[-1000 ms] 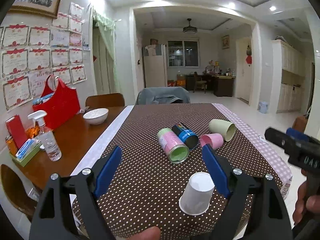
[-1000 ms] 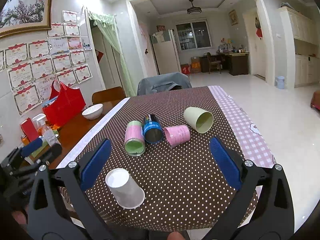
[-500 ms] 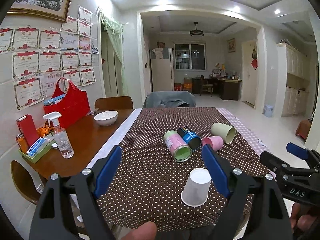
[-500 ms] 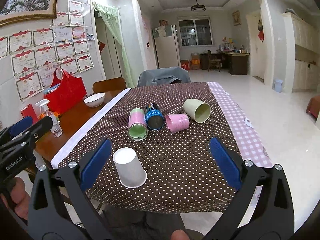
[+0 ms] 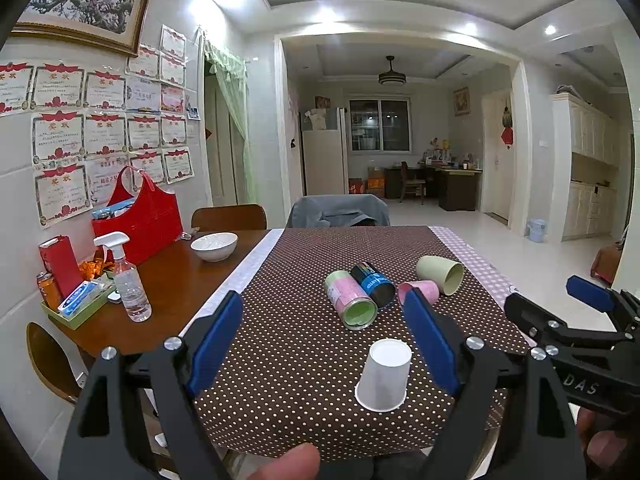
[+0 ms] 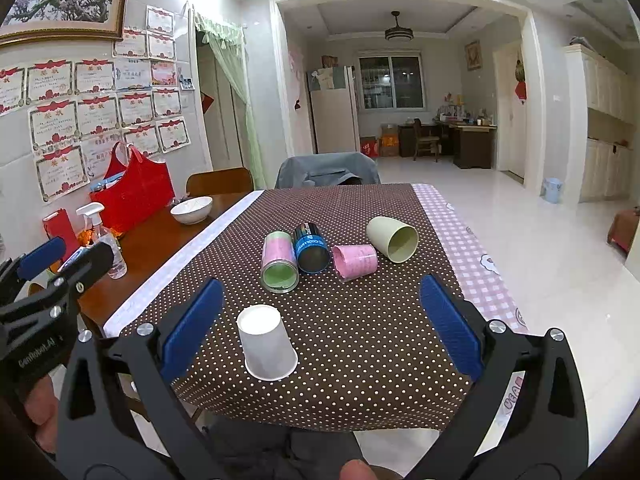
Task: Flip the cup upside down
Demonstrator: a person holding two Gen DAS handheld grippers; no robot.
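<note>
A white paper cup (image 5: pixel 384 376) stands upside down, mouth down, near the front edge of the brown dotted tablecloth (image 5: pixel 296 360); it also shows in the right wrist view (image 6: pixel 267 347). My left gripper (image 5: pixel 324 340) is open and empty, held back from the table with the cup between and beyond its blue pads. My right gripper (image 6: pixel 320 320) is open and empty too, also behind the table edge. Each gripper shows in the other's view, the right one (image 5: pixel 576 320) and the left one (image 6: pixel 52 272).
Several cups lie on their sides mid-table: a pink-and-green one (image 6: pixel 279 261), a blue-black one (image 6: pixel 311 247), a pink one (image 6: pixel 355 261), a pale green one (image 6: pixel 393 238). A spray bottle (image 5: pixel 127 280), white bowl (image 5: pixel 214 245) and red bag (image 5: pixel 138 222) stand on the bare wood at left.
Both grippers have drawn back and up from the table; the white cup stays upside down where it was, now farther from the fingers.
</note>
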